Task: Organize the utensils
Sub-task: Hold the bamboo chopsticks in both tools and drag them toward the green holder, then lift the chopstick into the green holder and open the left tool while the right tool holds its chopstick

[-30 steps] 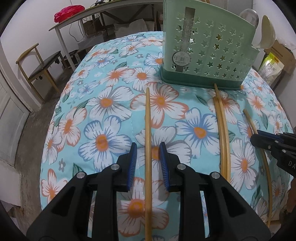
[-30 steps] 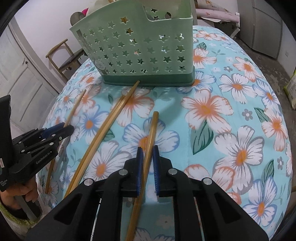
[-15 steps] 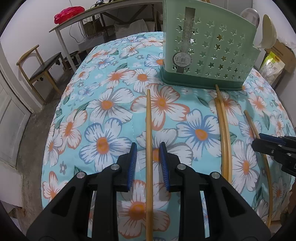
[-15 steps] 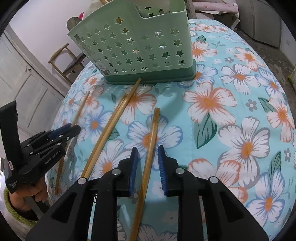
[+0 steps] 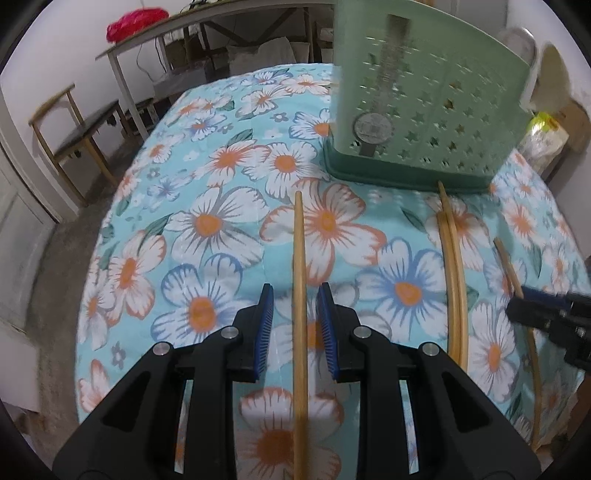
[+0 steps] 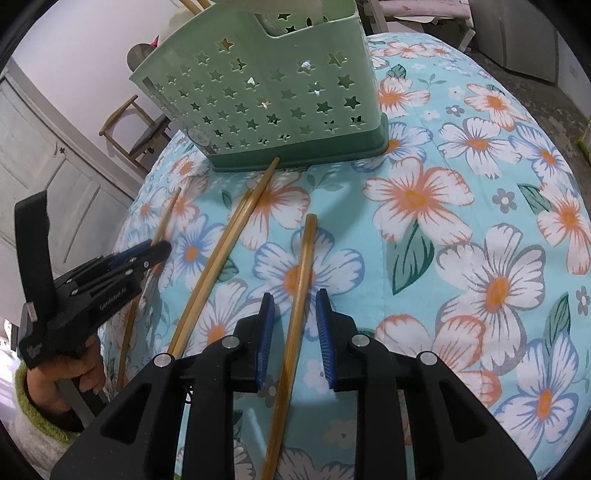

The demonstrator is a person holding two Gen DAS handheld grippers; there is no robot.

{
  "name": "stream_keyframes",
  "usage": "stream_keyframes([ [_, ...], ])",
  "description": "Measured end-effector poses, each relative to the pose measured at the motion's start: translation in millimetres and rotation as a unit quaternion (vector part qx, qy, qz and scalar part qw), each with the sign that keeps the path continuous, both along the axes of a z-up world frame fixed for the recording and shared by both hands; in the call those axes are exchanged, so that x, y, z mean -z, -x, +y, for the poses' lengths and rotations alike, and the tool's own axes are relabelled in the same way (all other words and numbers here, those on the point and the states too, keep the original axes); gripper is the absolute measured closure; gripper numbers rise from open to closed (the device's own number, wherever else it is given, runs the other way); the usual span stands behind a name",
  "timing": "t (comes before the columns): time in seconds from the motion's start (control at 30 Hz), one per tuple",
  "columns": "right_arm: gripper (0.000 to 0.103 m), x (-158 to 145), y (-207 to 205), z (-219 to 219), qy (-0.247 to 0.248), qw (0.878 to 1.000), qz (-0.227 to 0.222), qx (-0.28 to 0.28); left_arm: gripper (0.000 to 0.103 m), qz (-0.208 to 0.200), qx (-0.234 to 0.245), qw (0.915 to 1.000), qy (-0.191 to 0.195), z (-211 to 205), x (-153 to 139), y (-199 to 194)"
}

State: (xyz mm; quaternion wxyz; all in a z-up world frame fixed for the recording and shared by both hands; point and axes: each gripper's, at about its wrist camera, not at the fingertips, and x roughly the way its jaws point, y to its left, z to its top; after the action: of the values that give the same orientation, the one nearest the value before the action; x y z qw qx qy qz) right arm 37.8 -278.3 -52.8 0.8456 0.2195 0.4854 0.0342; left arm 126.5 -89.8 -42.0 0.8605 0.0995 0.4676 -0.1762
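Bamboo chopsticks lie on a floral tablecloth in front of a green star-punched utensil caddy [image 5: 424, 110] [image 6: 277, 92]. My left gripper [image 5: 294, 291] is open and straddles one chopstick [image 5: 299, 240], with a gap on each side of it. My right gripper [image 6: 294, 295] is open too, with another chopstick [image 6: 304, 258] lying loose between its pads. A touching pair of chopsticks [image 5: 456, 277] [image 6: 229, 243] lies between the two grippers, its far tip at the caddy's base. Each wrist view shows the other gripper at its edge [image 5: 517, 304] [image 6: 162, 249].
The tablecloth [image 6: 461, 229] falls away at the round table's edges. A wooden chair [image 5: 74, 136] and a side table with a red bag [image 5: 135, 26] stand to the far left. White spoons [image 5: 554, 66] stick out of the caddy. A hand [image 6: 74, 373] holds the left gripper.
My right gripper's jaws have spread apart from the chopstick they were pinching, and it stays on the cloth. The left gripper has not moved.
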Motion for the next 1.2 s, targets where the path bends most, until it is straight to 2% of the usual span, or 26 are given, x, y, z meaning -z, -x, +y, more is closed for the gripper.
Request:
stream_keyframes([
  [0.17, 0.080, -1, 0, -1, -0.005, 1.000, 0.001, 0.008, 0.082, 0.035, -0.007, 0.9978, 0.056, 9, 2, -26],
  [0.4, 0.081, -1, 2, -2, -0.006, 1.000, -0.002, 0.017, 0.098, 0.062, -0.013, 0.9939, 0.090, 18, 4, -47],
  [0.57, 0.082, 0, 1, -2, -0.008, 1.000, -0.002, 0.020, 0.099, 0.083, -0.020, 0.9882, 0.127, 28, 0, -51],
  [0.7, 0.088, 0, -2, -2, 0.004, 1.000, 0.000, 0.018, 0.099, 0.086, -0.021, 0.9819, 0.167, 36, -15, -48],
  [0.8, 0.094, -3, -1, -3, 0.005, 1.000, -0.002, 0.014, 0.099, 0.079, -0.015, 0.9775, 0.195, 42, -36, -42],
  [0.97, 0.095, -11, 0, -2, 0.007, 1.000, -0.016, 0.011, 0.099, 0.058, 0.007, 0.9722, 0.227, 45, -77, -33],
  [1.07, 0.096, -18, 1, 1, 0.012, 1.000, -0.027, 0.008, 0.099, 0.025, 0.027, 0.9708, 0.237, 43, -110, -26],
  [1.2, 0.096, -25, 2, 2, 0.019, 0.999, -0.041, 0.007, 0.099, -0.039, 0.053, 0.9643, 0.257, 37, -164, -14],
])
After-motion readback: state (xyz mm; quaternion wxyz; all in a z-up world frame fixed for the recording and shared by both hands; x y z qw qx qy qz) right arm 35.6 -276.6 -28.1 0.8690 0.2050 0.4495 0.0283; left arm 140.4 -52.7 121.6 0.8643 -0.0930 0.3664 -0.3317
